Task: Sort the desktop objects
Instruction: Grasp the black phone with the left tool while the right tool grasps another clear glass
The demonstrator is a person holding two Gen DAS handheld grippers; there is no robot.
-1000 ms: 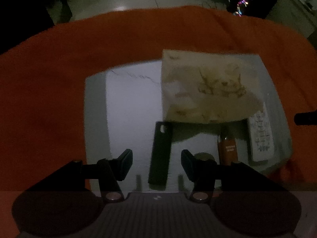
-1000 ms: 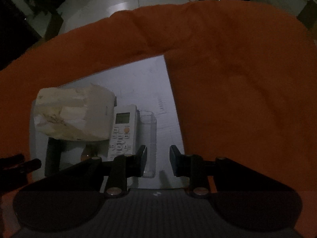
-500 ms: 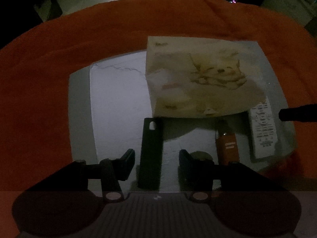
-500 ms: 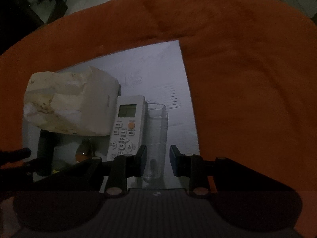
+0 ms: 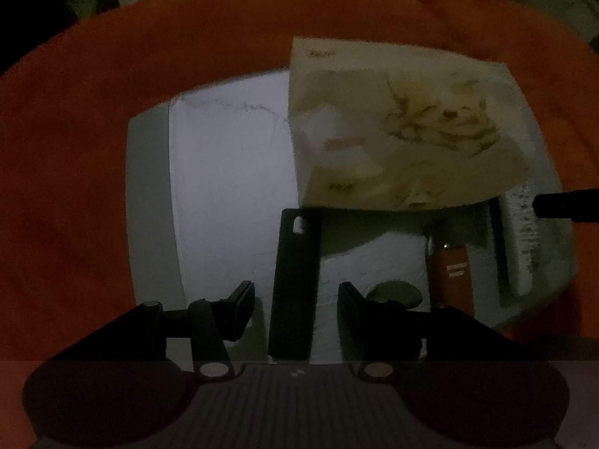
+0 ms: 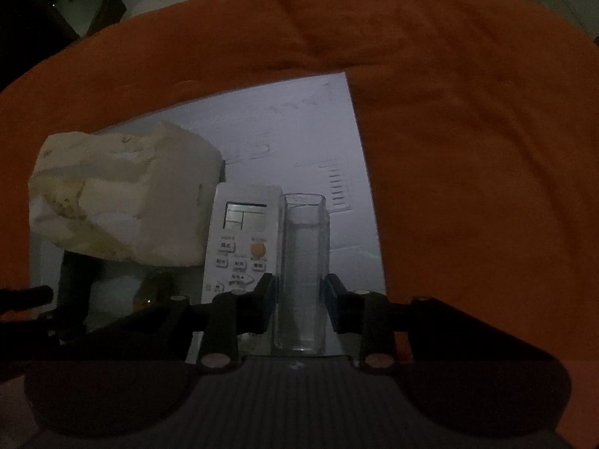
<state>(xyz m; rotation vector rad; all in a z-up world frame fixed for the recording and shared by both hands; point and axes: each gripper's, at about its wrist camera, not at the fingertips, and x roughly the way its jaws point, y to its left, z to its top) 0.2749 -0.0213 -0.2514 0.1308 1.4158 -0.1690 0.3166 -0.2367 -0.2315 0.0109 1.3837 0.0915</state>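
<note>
both grippers were open, the left gripper [image 5: 295,295] straddling the black bar [image 5: 294,288] and the right gripper [image 6: 301,295] straddling the clear tube [image 6: 302,273] on the white board [image 6: 299,138]; closing off-centre might roll the tube.

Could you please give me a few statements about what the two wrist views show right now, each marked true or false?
1. The right claw straddles a clear plastic case. True.
2. The left claw is shut on the black phone case. False: it is open, and the case lies between its fingers with gaps on both sides.
3. The white remote control lies beside the clear plastic case. True.
4. The tissue pack lies on the bare orange cloth. False: it sits over the white board.
5. The small orange bottle stands upright on top of the remote. False: it lies on the board, next to it.
</note>
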